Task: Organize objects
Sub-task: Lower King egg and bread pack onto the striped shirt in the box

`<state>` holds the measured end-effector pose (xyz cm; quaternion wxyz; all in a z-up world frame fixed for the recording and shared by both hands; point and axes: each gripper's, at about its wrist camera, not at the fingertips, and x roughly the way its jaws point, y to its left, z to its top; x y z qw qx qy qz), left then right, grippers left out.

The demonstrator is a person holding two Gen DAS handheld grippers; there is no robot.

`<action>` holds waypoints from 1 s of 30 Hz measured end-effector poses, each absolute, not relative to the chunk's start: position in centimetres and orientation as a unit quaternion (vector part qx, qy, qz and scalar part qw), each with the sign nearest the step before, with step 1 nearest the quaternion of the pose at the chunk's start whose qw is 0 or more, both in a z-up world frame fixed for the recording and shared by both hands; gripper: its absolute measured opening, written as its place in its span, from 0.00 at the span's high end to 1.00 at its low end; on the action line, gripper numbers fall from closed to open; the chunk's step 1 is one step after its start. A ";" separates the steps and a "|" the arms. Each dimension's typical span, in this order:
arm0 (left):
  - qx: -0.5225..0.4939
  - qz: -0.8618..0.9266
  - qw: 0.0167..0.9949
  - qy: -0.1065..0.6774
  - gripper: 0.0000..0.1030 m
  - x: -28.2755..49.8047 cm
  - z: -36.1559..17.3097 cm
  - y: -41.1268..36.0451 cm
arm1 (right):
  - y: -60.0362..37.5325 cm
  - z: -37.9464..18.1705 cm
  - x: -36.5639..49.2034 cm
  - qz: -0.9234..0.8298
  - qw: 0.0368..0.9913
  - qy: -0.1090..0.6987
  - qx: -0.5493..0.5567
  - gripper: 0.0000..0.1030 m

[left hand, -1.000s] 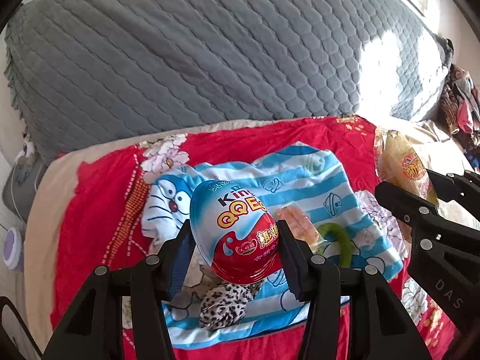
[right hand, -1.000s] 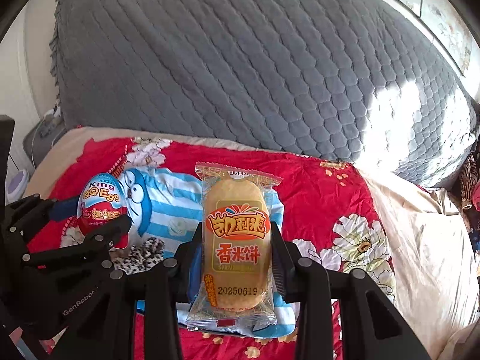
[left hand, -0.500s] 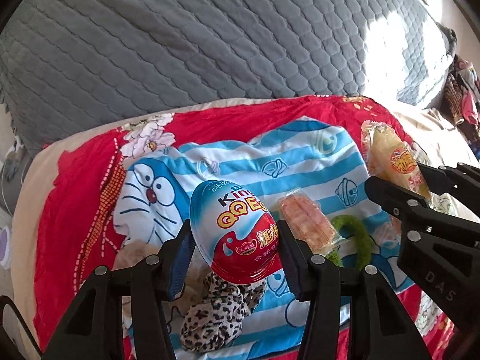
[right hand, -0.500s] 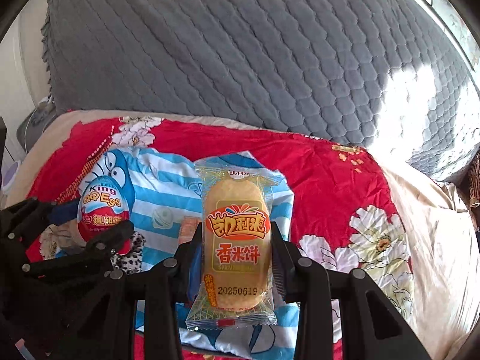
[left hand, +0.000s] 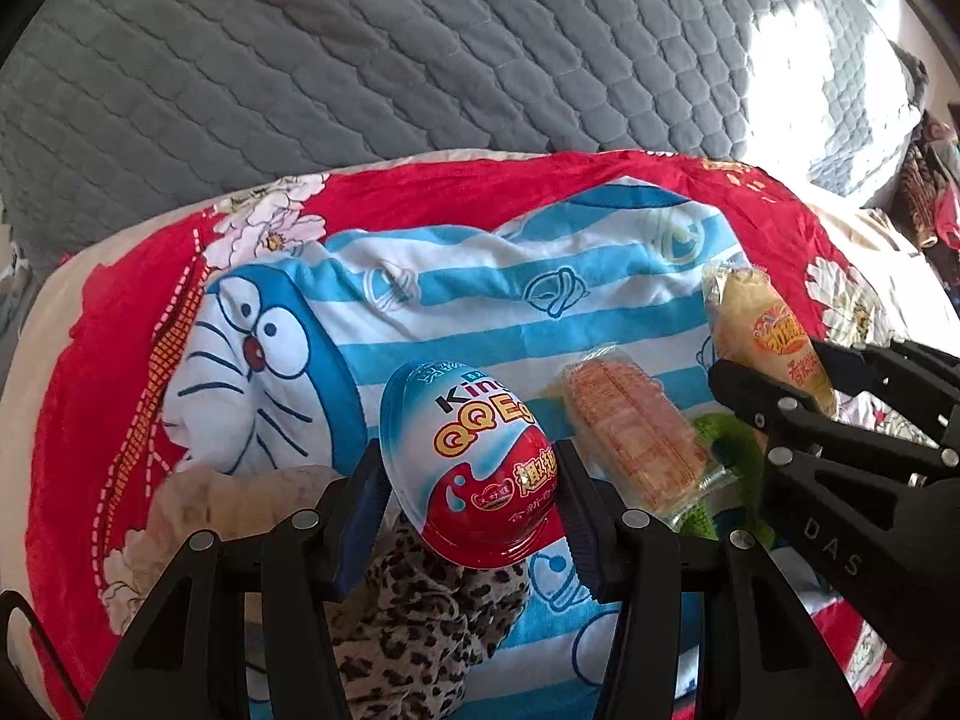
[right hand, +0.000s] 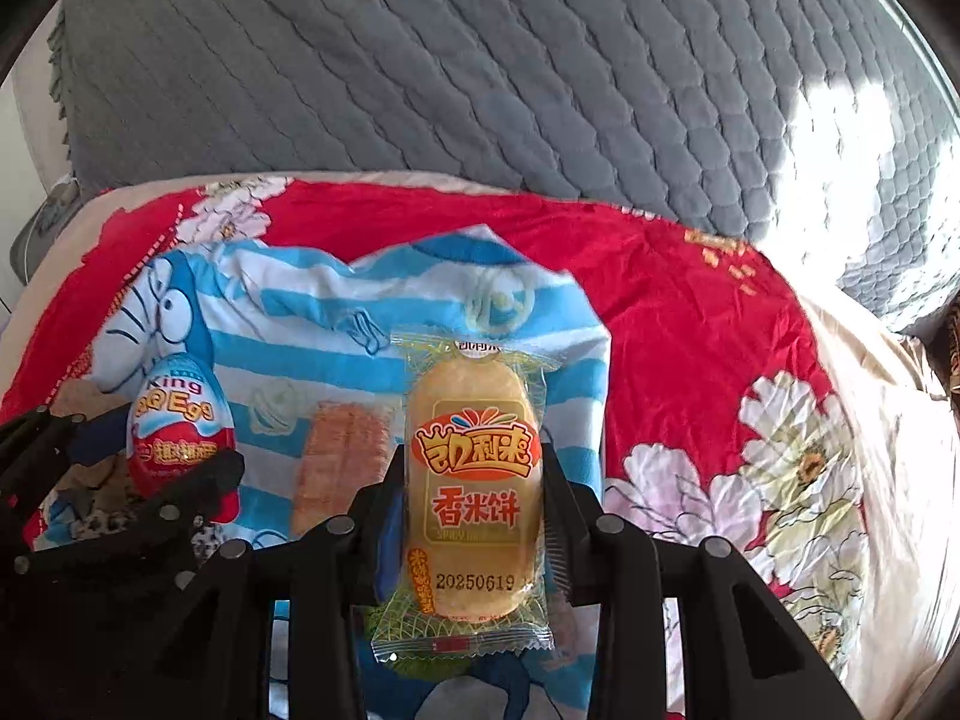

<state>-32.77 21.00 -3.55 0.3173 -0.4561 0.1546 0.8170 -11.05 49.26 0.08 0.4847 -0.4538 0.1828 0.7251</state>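
My left gripper (left hand: 471,480) is shut on a blue and red toy egg (left hand: 474,462), held above a blue striped cartoon cloth (left hand: 480,288). The egg also shows at the left of the right wrist view (right hand: 177,426). My right gripper (right hand: 471,480) is shut on a yellow rice cracker packet (right hand: 471,468), which also shows at the right of the left wrist view (left hand: 768,336). An orange wrapped snack (left hand: 636,426) lies on the cloth between the two grippers, next to a green ring (left hand: 732,444). A leopard-print fabric item (left hand: 420,612) lies under the left gripper.
The cloth lies on a red floral bedspread (right hand: 690,324) on a bed. A large grey quilted cushion (right hand: 450,72) rises behind. Beige sheet (right hand: 900,420) lies at the right. Clothes (left hand: 930,192) are piled at the far right.
Both grippers have moved forward and lower over the striped cloth, still holding the egg and the packet. The snack and leopard item appear closer.
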 end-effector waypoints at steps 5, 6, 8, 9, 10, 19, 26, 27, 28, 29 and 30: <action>-0.458 0.816 0.315 0.159 0.47 -33.0 -4.3 21.6 | 49.8 -1.3 -10.9 0.719 0.481 0.189 -0.465 0.63; -0.458 0.815 0.316 0.162 0.47 -33.0 -4.5 21.7 | 50.0 -1.6 -10.9 0.718 0.480 0.191 -0.466 0.63; -0.458 0.815 0.315 0.165 0.47 -33.1 -4.8 21.8 | 50.1 -1.9 -10.9 0.718 0.479 0.190 -0.468 0.63; -0.460 0.814 0.314 0.164 0.47 -33.2 -5.0 21.8 | 50.3 -2.1 -11.0 0.717 0.479 0.191 -0.469 0.63; -0.461 0.814 0.312 0.163 0.47 -33.3 -5.1 21.8 | 50.4 -2.3 -11.0 0.716 0.478 0.193 -0.470 0.62; -0.469 0.813 0.303 0.162 0.47 -33.7 -6.2 22.0 | 50.4 -3.9 -11.9 0.714 0.467 0.197 -0.484 0.63; -0.465 0.817 0.300 0.165 0.47 -33.7 -6.4 22.1 | 50.6 -4.6 -11.8 0.710 0.468 0.204 -0.485 0.61; -0.464 0.817 0.299 0.166 0.47 -33.6 -6.4 22.1 | 50.6 -4.7 -11.9 0.709 0.468 0.205 -0.486 0.61; -0.463 0.817 0.299 0.166 0.47 -33.6 -6.4 22.1 | 50.6 -4.8 -11.9 0.708 0.468 0.204 -0.488 0.61; -0.463 0.818 0.299 0.166 0.46 -33.7 -6.4 22.1 | 50.6 -5.0 -11.9 0.707 0.468 0.203 -0.490 0.61; -0.465 0.817 0.299 0.165 0.46 -33.7 -6.4 22.1 | 50.6 -5.1 -11.8 0.706 0.469 0.204 -0.489 0.61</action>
